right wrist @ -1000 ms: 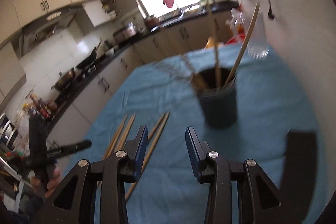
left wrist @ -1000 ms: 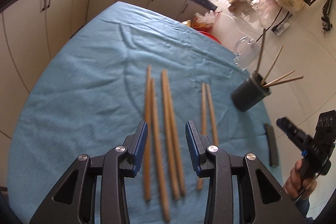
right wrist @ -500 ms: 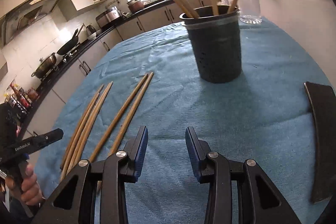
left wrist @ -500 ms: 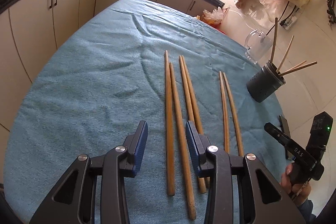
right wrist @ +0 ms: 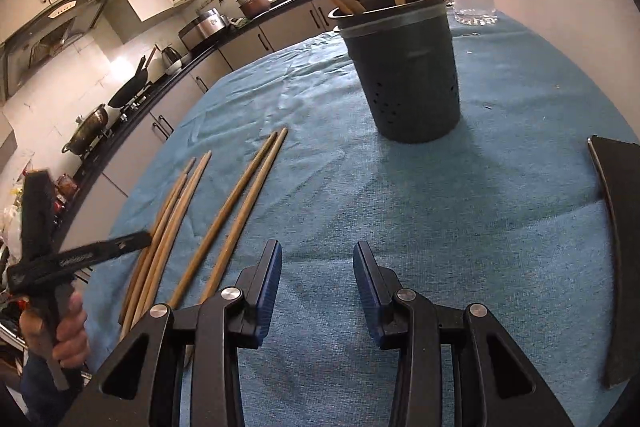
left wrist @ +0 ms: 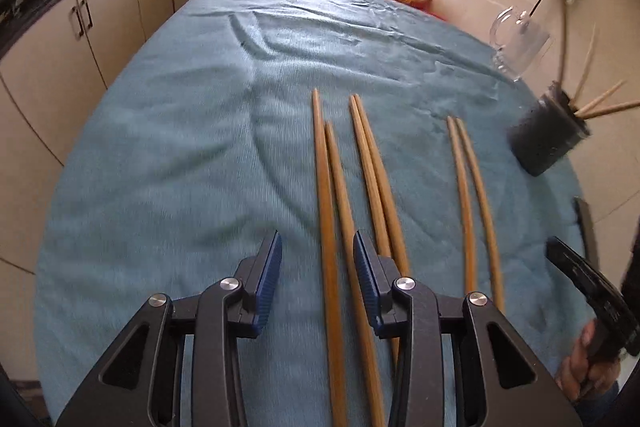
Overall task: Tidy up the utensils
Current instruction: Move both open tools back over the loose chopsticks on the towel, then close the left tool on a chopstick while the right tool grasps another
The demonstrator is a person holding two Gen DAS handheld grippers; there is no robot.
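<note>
While chopsticks [left wrist: 328, 227] lie on cloth [left wrist: 180, 167], both grippers' jaws parted, empty.

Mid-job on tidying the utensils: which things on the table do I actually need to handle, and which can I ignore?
Part of the job:
- six loose chopsticks lying on the blue cloth
- dark utensil holder, upright, already holding a few sticks

Just lying about:
- clear glass mug beyond the holder
- flat black object at the table's edge
- pans on the counter behind
</note>
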